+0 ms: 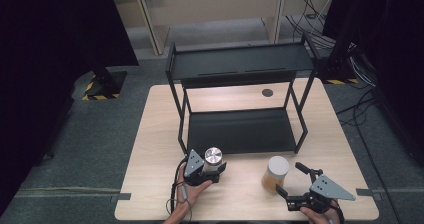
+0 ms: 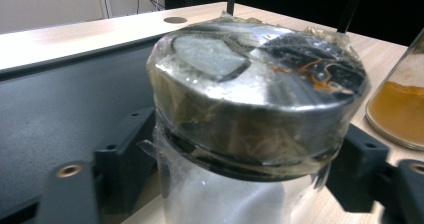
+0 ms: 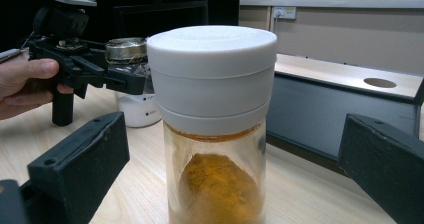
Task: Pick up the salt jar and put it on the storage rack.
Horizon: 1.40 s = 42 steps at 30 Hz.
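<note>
Gripping the silver-lidded jar, the left gripper must lift next; right gripper jaws gape around the spice jar.

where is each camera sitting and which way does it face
High view: above the person's side, looking forward and down on the table and black shelf rack; forearms, both grippers.
Left gripper view: on the left gripper, facing the metal-lidded jar between its jaws.
Right gripper view: on the right gripper, facing the white-lidded spice jar.
Both gripper views show both jars.
</note>
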Available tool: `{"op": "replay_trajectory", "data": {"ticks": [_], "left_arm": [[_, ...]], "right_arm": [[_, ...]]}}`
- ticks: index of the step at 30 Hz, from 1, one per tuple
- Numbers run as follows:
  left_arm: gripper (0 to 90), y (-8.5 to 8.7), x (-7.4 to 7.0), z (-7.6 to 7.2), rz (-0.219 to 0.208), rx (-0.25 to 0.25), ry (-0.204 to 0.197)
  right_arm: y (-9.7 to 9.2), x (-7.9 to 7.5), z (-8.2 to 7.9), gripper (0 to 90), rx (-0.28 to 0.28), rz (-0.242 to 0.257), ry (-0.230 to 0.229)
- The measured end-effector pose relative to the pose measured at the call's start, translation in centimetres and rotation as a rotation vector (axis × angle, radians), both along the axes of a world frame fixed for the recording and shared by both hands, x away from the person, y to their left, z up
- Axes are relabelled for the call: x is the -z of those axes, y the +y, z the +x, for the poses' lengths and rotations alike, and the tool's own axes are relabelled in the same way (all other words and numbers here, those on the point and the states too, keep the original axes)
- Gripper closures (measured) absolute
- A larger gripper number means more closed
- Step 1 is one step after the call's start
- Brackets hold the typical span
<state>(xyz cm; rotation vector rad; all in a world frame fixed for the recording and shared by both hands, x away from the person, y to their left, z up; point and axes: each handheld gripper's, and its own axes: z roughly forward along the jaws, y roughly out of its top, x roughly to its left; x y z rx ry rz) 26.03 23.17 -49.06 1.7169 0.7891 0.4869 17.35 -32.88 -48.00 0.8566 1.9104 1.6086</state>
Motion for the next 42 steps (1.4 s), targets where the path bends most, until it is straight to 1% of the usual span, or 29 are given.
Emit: {"op": "replay_trajectory", "data": {"ticks": [1, 2, 3, 6, 12, 17, 18, 20, 27, 34, 42], "left_arm": [[27.9, 0.0, 0.0, 0.0, 0.0, 0.0, 0.0], [27.9, 0.0, 0.0, 0.0, -0.001, 0.002, 0.001], [29.8, 0.0, 0.0, 0.1, 0.0, 0.003, 0.001], [30.4, -0.1, 0.0, -0.1, 0.005, 0.0, -0.008], [30.7, -0.2, -0.2, -0.1, 0.013, 0.001, -0.009], [30.8, 0.0, -0.4, -0.3, -0.004, 0.011, -0.025], [30.8, 0.0, -0.6, -0.4, -0.006, 0.017, -0.036], [30.9, 0.1, -0.8, -0.4, -0.009, 0.026, -0.039], [30.9, 0.4, -1.4, -0.4, -0.012, 0.052, -0.037], [30.9, 0.9, -2.2, -0.5, -0.025, 0.058, -0.05], [30.9, 1.5, -3.1, -0.4, -0.035, 0.068, -0.053]], "right_arm": [[0.0, 0.0, 0.0, 0.4, 0.0, 0.0, 0.0], [0.0, 0.0, 0.0, 0.4, 0.0, 0.0, 0.0], [0.0, 0.0, 0.0, 0.4, -0.001, -0.001, 0.0], [0.0, 0.0, 0.0, 0.4, -0.002, -0.002, 0.0], [0.0, 0.0, 0.0, 0.4, -0.004, 0.0, 0.0], [-0.1, 0.0, 0.0, 0.4, -0.006, 0.002, -0.002], [-0.1, 0.0, 0.0, 0.4, -0.006, 0.002, -0.002], [0.0, 0.0, 0.0, 0.4, -0.005, 0.001, -0.002], [0.0, 0.0, 0.0, 0.3, -0.006, 0.001, -0.001], [-0.1, 0.0, 0.0, 0.4, -0.005, 0.004, 0.0], [-0.1, 0.0, 0.1, 0.4, -0.007, 0.005, -0.003]]}}
